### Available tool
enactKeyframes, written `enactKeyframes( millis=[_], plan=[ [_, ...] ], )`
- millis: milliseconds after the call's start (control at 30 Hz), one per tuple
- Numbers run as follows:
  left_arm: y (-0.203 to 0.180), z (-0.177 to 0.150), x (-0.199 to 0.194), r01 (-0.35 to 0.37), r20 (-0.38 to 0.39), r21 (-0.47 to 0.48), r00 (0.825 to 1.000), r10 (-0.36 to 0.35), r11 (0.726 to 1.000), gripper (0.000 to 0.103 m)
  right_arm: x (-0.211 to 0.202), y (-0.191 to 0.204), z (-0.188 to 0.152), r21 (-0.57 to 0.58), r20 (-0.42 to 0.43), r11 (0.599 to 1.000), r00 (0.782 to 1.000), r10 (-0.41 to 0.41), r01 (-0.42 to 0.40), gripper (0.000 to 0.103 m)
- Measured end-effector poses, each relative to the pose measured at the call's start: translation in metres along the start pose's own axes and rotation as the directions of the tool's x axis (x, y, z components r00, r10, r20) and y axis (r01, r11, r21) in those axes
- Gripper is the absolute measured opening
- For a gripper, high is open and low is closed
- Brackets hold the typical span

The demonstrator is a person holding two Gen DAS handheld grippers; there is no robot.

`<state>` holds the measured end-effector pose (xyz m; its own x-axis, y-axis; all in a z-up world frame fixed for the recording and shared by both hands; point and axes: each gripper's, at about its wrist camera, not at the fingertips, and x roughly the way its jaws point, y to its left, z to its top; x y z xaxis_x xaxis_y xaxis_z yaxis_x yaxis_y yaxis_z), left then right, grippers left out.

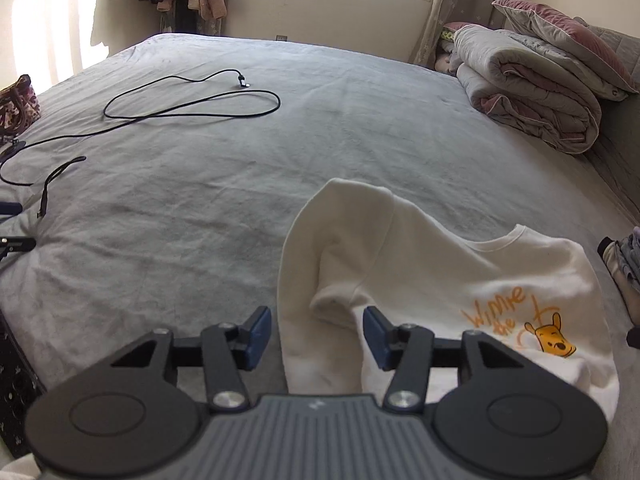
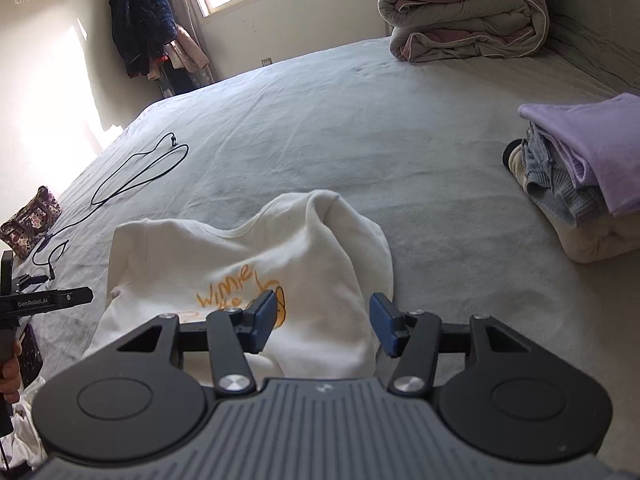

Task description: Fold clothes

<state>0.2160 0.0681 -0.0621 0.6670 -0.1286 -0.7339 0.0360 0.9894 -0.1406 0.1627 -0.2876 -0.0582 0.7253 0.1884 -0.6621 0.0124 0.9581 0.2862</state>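
Note:
A cream sweatshirt (image 1: 420, 264) with an orange bear print lies partly folded on the grey bed sheet (image 1: 224, 208), its sleeves turned in over the body. My left gripper (image 1: 316, 336) hangs open just over its left edge. The folded sleeve sits between the blue pads (image 1: 256, 336), and they do not press on it. In the right wrist view the same sweatshirt (image 2: 240, 256) lies ahead, and my right gripper (image 2: 324, 322) stands open over its right side. Cloth shows between its pads (image 2: 384, 324), untouched.
A black cable (image 1: 192, 96) loops across the far left of the bed, near a patterned bag (image 1: 18, 104). A rolled grey and pink duvet (image 1: 532, 92) lies at the far right. A pile of folded clothes (image 2: 592, 184) sits right of the sweatshirt.

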Motion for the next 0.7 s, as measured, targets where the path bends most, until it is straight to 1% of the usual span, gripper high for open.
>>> enactKeyframes(
  millis=[67, 167, 267, 333, 400, 433, 500, 567, 600, 633, 667, 700],
  plan=[
    [0.009, -0.017, -0.003, 0.012, -0.039, -0.039, 0.999, -0.014, 0.999, 0.052, -0.001, -0.002, -0.017, 0.015, -0.035, 1.000, 0.999, 0.004, -0.003, 0.056],
    [0.016, -0.042, -0.010, 0.048, -0.083, -0.092, 0.995, -0.055, 0.995, 0.052, -0.005, -0.002, -0.038, 0.052, -0.063, 0.999, 0.998, 0.020, -0.017, 0.056],
    [0.018, -0.071, -0.020, 0.074, -0.108, -0.157, 0.990, -0.092, 0.985, 0.049, -0.015, -0.001, -0.058, 0.156, -0.061, 0.986, 0.995, 0.072, -0.062, 0.056],
    [0.018, -0.091, -0.032, 0.098, -0.092, -0.209, 0.989, -0.120, 0.973, 0.049, -0.022, 0.001, -0.074, 0.240, -0.049, 0.964, 0.991, 0.126, -0.111, 0.056],
    [0.017, -0.110, -0.045, 0.117, -0.062, -0.267, 0.988, -0.138, 0.957, 0.049, -0.023, 0.007, -0.090, 0.299, -0.043, 0.944, 0.986, 0.162, -0.142, 0.056],
    [0.014, -0.117, -0.049, 0.114, -0.053, -0.270, 0.990, -0.133, 0.956, 0.047, -0.022, 0.010, -0.098, 0.328, -0.043, 0.932, 0.984, 0.175, -0.151, 0.056],
    [0.005, -0.129, -0.055, 0.093, -0.039, -0.249, 0.994, -0.106, 0.964, 0.043, -0.021, 0.016, -0.112, 0.361, -0.022, 0.919, 0.984, 0.174, -0.155, 0.055],
    [-0.004, -0.141, -0.062, 0.073, -0.025, -0.227, 0.996, -0.080, 0.971, 0.036, -0.024, 0.025, -0.122, 0.349, 0.016, 0.928, 0.991, 0.136, -0.133, 0.050],
    [-0.007, -0.144, -0.063, 0.058, -0.019, -0.214, 0.998, -0.064, 0.975, 0.035, -0.025, 0.030, -0.125, 0.341, 0.026, 0.932, 0.992, 0.121, -0.122, 0.044],
    [-0.010, -0.145, -0.064, 0.042, -0.013, -0.199, 0.999, -0.045, 0.979, 0.031, -0.025, 0.033, -0.127, 0.332, 0.027, 0.937, 0.994, 0.108, -0.111, 0.033],
    [-0.013, -0.147, -0.064, 0.025, -0.007, -0.184, 1.000, -0.026, 0.983, 0.025, -0.025, 0.034, -0.128, 0.323, 0.023, 0.941, 0.995, 0.097, -0.099, 0.027],
    [-0.016, -0.149, -0.064, 0.008, -0.001, -0.169, 1.000, -0.008, 0.986, 0.020, -0.025, 0.036, -0.129, 0.314, 0.019, 0.946, 0.996, 0.085, -0.087, 0.017]
  ],
)
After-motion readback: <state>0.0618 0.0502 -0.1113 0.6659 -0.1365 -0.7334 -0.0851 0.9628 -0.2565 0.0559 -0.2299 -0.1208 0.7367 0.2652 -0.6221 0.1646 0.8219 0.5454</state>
